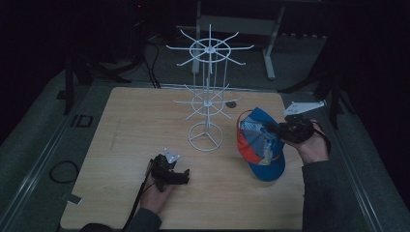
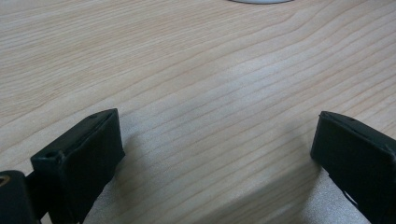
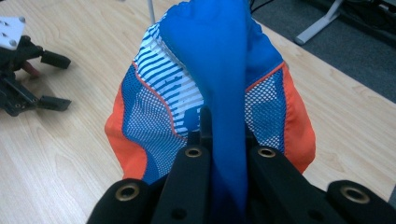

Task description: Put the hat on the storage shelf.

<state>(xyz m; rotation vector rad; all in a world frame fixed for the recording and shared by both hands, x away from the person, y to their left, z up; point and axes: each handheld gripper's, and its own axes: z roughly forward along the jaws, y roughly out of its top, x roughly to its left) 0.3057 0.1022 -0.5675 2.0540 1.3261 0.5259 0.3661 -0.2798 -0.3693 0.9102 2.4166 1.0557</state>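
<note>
From the high view, a blue, orange and white-striped fabric baseball cap (image 1: 258, 145) hangs over the right side of the light wooden table (image 1: 125, 125), pinched by the black right gripper (image 1: 280, 130) in the person's right hand (image 1: 313, 147). A white wire display stand with two tiers of radiating hooks (image 1: 207, 96) rises at the table's centre, left of the cap. The black left gripper (image 1: 183, 177), held in the left hand (image 1: 157, 191), sits low near the front edge, well apart from the cap.

The left gripper view has its jaws spread wide over bare wood grain, nothing between them.

In the right gripper view, the jaws are clamped on a fold of blue cloth, the cap's mesh and orange panels spreading just beyond them; the left gripper (image 3: 51, 81) lies farther off on the table.
</note>
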